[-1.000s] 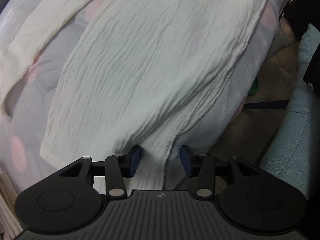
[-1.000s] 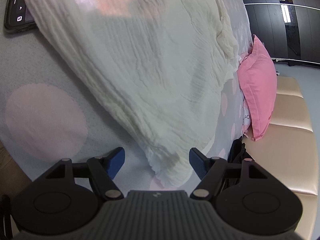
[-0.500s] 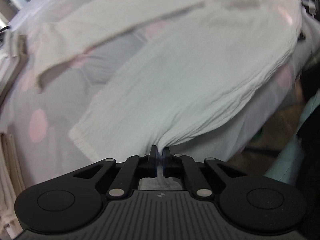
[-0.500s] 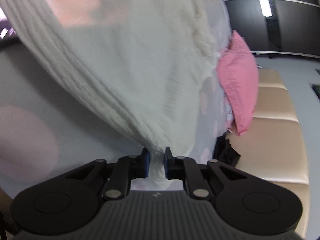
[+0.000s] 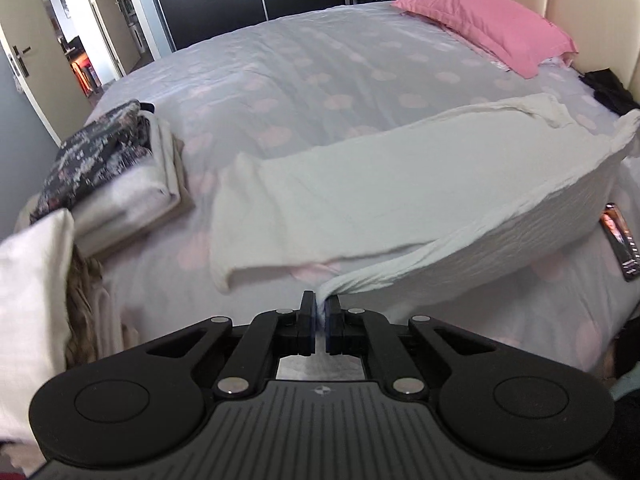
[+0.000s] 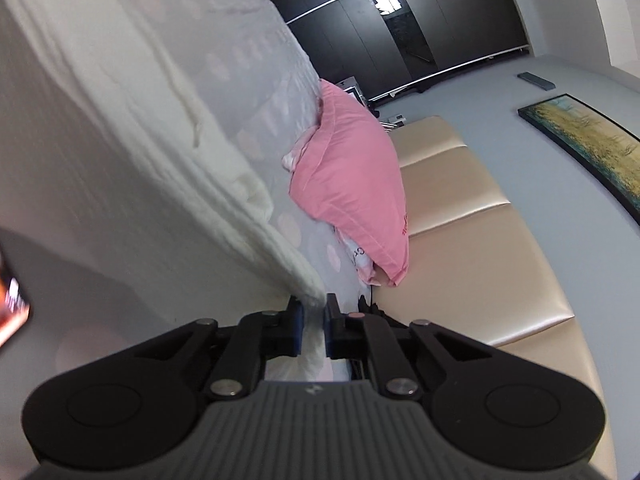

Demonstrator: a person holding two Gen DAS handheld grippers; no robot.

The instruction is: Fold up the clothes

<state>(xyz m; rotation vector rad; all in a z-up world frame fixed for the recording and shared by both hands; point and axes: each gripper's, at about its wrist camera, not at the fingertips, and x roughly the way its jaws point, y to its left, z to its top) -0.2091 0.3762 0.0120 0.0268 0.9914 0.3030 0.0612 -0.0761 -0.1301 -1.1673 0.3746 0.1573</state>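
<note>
My left gripper and right gripper each clenched on the crinkled white cotton garment, lifted over the pink-dotted grey bedspread, folded clothes stack at nine o'clock

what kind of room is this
Most likely a home bedroom: a bed with a polka-dot cover, a pink pillow against a padded headboard, and a pile of folded clothes on the bed.

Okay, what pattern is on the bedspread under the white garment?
The bedspread is pale grey with soft pink polka dots, shown best in the left wrist view.
</note>
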